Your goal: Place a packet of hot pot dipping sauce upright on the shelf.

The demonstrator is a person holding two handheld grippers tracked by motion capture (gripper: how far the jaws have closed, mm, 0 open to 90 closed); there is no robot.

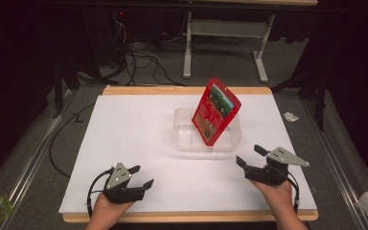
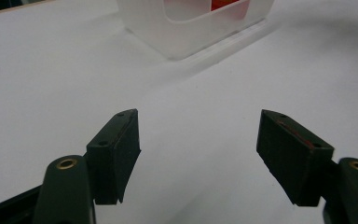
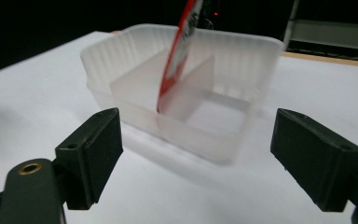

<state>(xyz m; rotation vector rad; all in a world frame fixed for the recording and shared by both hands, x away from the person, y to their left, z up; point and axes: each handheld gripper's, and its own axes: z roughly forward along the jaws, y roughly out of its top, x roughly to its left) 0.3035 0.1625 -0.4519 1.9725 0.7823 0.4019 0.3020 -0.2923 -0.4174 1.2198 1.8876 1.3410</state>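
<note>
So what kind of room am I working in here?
Probably a lab or recording workshop: a white board laid on a wooden table, cables trailing over grey carpet, and a bare bench frame behind. Nothing domestic apart from the clear tub.

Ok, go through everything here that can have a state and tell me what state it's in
red pouch: standing tilted in the clear container, held by nothing
clear container: upright on the white board, lidless, divider inside
left claw: open, empty
right claw: open, empty, short of the container
</note>
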